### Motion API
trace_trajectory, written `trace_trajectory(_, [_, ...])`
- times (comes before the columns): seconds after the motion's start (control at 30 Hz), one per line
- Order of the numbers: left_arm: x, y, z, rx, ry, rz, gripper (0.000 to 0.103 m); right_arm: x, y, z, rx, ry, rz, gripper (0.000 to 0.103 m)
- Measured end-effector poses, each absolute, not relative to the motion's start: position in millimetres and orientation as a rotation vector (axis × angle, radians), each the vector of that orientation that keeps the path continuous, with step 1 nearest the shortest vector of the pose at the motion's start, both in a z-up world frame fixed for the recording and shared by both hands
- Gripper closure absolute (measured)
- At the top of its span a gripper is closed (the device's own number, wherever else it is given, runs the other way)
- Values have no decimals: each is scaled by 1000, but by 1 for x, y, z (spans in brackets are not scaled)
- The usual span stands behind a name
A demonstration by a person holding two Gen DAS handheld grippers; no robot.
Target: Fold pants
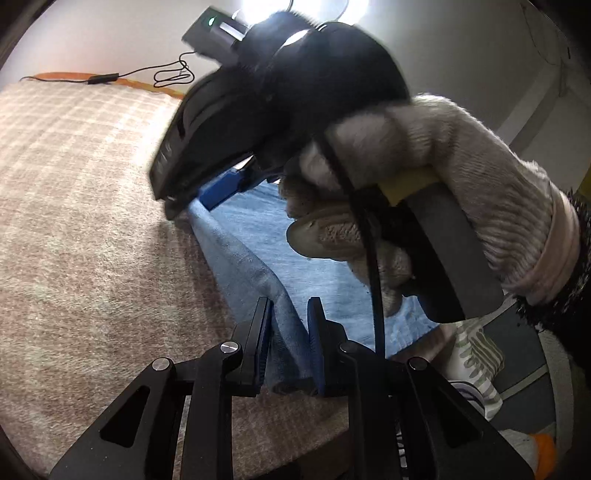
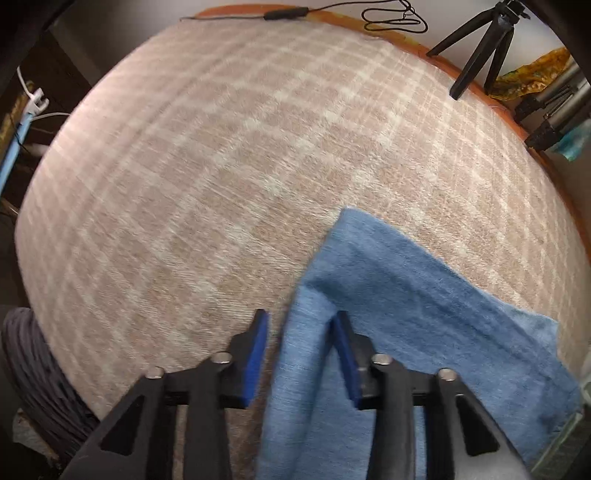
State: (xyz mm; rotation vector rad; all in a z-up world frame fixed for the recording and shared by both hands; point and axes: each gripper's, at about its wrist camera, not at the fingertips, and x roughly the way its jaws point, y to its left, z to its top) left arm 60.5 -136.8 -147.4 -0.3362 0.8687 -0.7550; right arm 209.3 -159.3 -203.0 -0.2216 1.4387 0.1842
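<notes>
Two black two-finger grippers with blue pads, both at work on one pair of light blue denim pants (image 2: pixel 424 295) lying on a checked pink-and-cream woven blanket (image 2: pixel 221 166) of coarse, fuzzy weave.

Left gripper (image 1: pixel 290 336): jaws narrowed and clenched on a raised ridge of the pants' edge, the cloth pinched between the two flat pads and standing up in a soft fold.

Right gripper (image 2: pixel 299 354): pointed down at the blanket; a bunched fold of the pants sits between its pads. The right pad touches the cloth, the left pad stands apart from it, so the jaws are not clamped.

Gloved hand (image 1: pixel 424 177): ribbed knit glove, off-white, wrapped around the right gripper's grey handle; seen from the left wrist view, blurred.

Pants: spread toward the blanket's near right side, one squared corner pointing to its middle.

Black tripod (image 2: pixel 484 44): three thin legs, at the blanket's far edge, beside a looped black cable (image 2: pixel 395 18).
</notes>
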Motion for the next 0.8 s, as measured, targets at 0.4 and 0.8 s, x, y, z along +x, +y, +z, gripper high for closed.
trace_trajectory(0.4, [63, -137, -167, -308, 964, -665, 65, 196, -206, -183, -10, 1342, 225, 101])
trace_trajectory(0.8, [62, -157, -132, -311, 831, -846, 91, 180, -250, -129, 147, 1187, 248, 101])
